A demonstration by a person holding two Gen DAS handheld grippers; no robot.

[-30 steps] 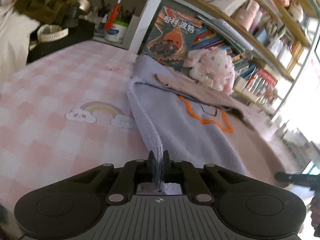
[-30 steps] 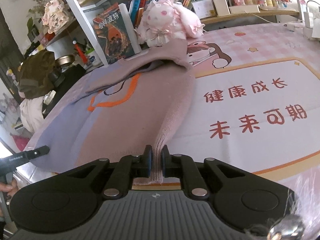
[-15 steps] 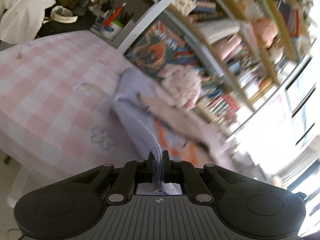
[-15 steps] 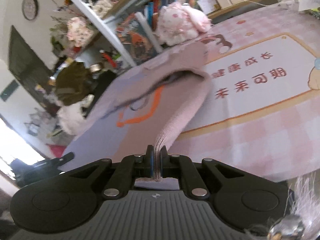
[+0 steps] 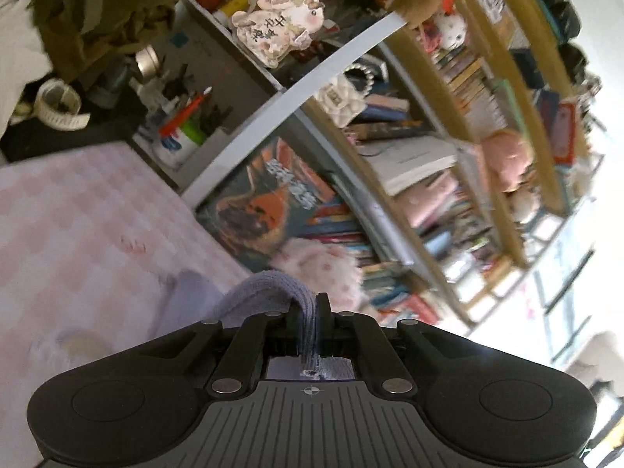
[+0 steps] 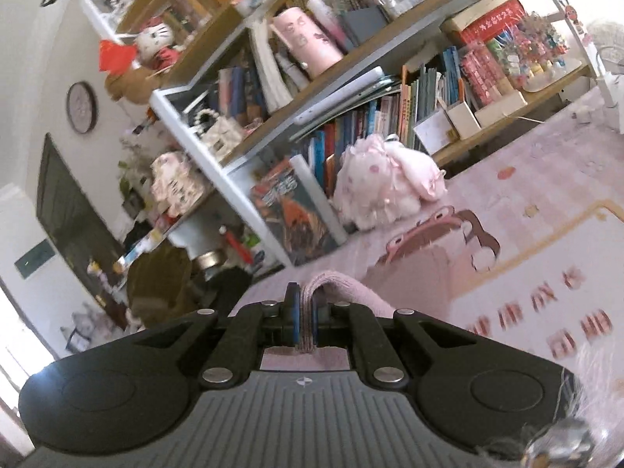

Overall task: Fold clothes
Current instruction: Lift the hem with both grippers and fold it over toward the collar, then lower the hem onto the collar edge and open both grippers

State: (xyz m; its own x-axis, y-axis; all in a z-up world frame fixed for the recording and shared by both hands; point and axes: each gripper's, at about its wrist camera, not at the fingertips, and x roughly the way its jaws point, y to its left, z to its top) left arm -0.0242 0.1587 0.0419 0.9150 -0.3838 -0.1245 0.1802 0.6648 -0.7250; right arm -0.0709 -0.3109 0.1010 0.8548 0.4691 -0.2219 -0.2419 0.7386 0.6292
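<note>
My left gripper [image 5: 307, 321] is shut on the lavender ribbed hem of the sweater [image 5: 269, 286], which arches up out of the jaws and drops out of sight. My right gripper [image 6: 306, 318] is shut on the pink ribbed hem of the same sweater [image 6: 343, 286]. Both grippers are lifted and tilted up toward the bookshelf, so most of the sweater hangs hidden below them. The pink checked table cover shows in the left wrist view [image 5: 78, 234] and in the right wrist view [image 6: 546, 241].
A bookshelf [image 6: 351, 89] packed with books stands close behind the table. A pink plush toy [image 6: 386, 179] and a large book [image 6: 296, 214] lean at its foot. A pen cup [image 5: 175, 144] and dark clutter sit at the left.
Both grippers have risen and pitched upward, carrying the sweater hem off the table. The spread-out sweater body has dropped out of view and the shelves now fill both views.
</note>
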